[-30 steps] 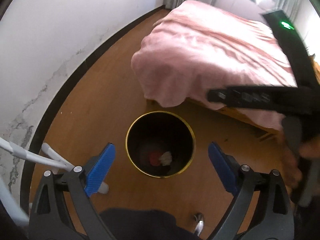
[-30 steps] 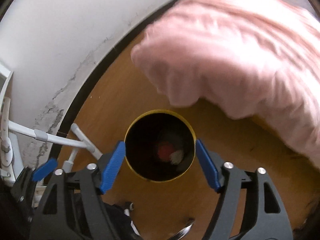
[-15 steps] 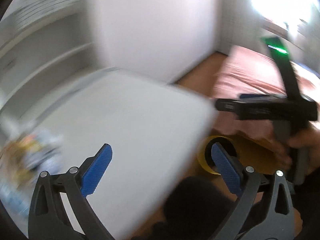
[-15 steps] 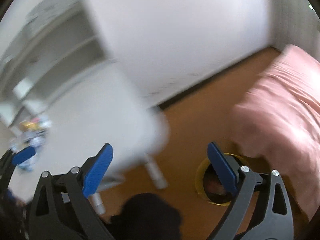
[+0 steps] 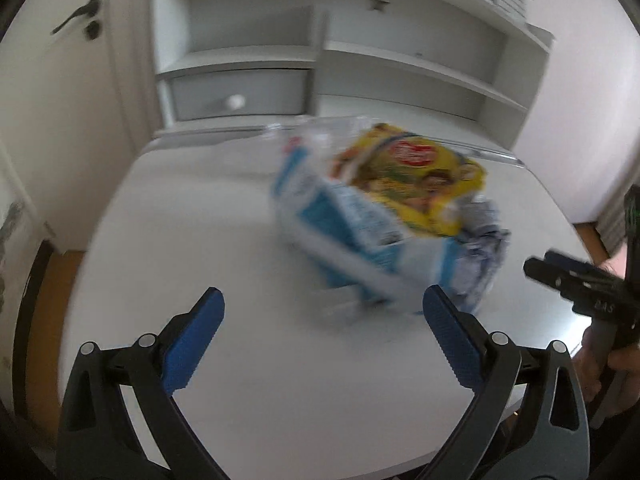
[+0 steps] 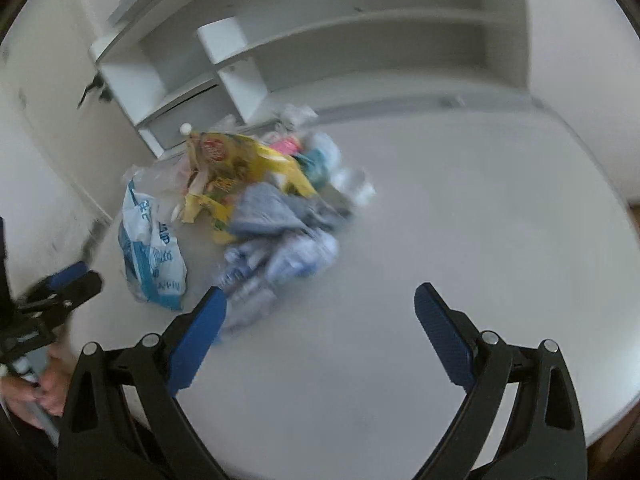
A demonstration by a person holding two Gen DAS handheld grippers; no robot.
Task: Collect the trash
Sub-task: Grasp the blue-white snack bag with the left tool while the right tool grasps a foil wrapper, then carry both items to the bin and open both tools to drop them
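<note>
A pile of trash lies on a white table (image 5: 200, 220): a yellow snack bag (image 5: 412, 176), a blue-and-white plastic bag (image 5: 352, 240) and crumpled blue-grey wrappers (image 5: 480, 248). In the right wrist view the yellow bag (image 6: 240, 164), the blue-and-white bag (image 6: 152, 256) and the crumpled wrappers (image 6: 280, 248) lie left of centre. My left gripper (image 5: 322, 338) is open and empty, just short of the pile. My right gripper (image 6: 320, 334) is open and empty, to the right of the pile. Both views are blurred.
White shelving (image 5: 320, 52) with a drawer and round knob (image 5: 235, 101) stands behind the table. A door with a dark handle (image 5: 76, 20) is at the left. Wood floor (image 5: 44, 320) shows past the table's left edge.
Both grippers have swung up and away from the black bin on the floor by the pink bed. They now face the white table with the trash pile. Both stay open and empty.
</note>
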